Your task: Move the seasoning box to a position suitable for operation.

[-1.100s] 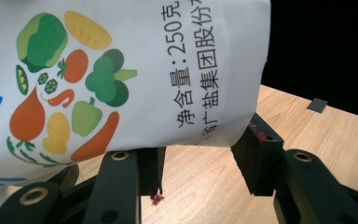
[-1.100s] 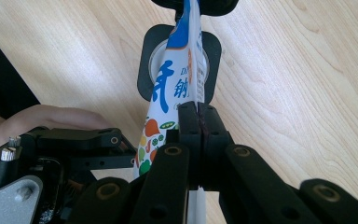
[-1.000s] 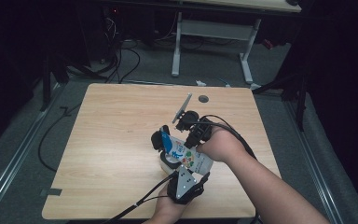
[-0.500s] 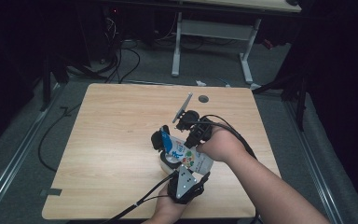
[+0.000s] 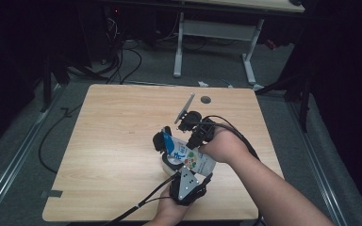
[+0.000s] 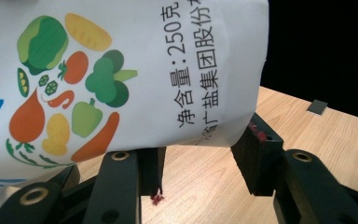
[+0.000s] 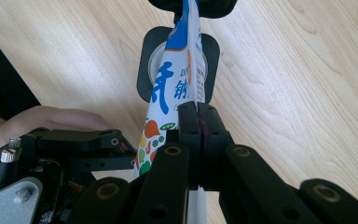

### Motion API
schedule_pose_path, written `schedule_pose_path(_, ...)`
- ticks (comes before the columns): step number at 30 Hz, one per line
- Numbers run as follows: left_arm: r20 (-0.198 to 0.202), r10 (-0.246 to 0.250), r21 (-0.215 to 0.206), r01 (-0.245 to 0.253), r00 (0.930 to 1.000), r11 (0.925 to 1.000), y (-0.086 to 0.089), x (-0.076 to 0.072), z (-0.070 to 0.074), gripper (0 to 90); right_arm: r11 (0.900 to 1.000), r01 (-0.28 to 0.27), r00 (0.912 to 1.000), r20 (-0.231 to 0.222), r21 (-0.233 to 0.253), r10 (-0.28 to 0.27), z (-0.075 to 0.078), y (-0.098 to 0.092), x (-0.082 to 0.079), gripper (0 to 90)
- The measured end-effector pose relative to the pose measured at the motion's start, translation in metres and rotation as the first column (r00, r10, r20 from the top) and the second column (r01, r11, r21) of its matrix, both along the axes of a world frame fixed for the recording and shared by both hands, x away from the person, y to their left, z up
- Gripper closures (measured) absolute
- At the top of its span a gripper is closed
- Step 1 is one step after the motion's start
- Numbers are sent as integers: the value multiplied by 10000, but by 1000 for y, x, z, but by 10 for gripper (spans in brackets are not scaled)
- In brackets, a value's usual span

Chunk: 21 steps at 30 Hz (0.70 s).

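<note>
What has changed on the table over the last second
Nothing has visibly changed. The right gripper stays shut on the salt bag, which is held over the black-rimmed container, and the left gripper stays open just below the bag, all in the same place on the table.

One pouch (image 5: pixel 188 157) — one table (image 5: pixel 118 127)

The white pouch (image 6: pixel 121 70) reads "净含量:250克" and "广盐集团股份" (vegetable drawings beside them)
</note>
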State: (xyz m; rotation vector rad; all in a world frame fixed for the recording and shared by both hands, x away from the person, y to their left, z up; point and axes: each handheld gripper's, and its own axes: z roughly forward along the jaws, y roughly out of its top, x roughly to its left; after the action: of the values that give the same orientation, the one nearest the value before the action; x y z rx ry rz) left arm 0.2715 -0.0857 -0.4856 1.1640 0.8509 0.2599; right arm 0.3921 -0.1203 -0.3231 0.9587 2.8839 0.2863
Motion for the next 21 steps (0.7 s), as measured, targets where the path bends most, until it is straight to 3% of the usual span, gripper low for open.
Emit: schedule_pose_path(21, 85, -80, 470, 76, 9999, 9989, 3, -4, -14, 571, 9997, 30, 10000, -80, 246, -29, -6, -7, -6, 900)
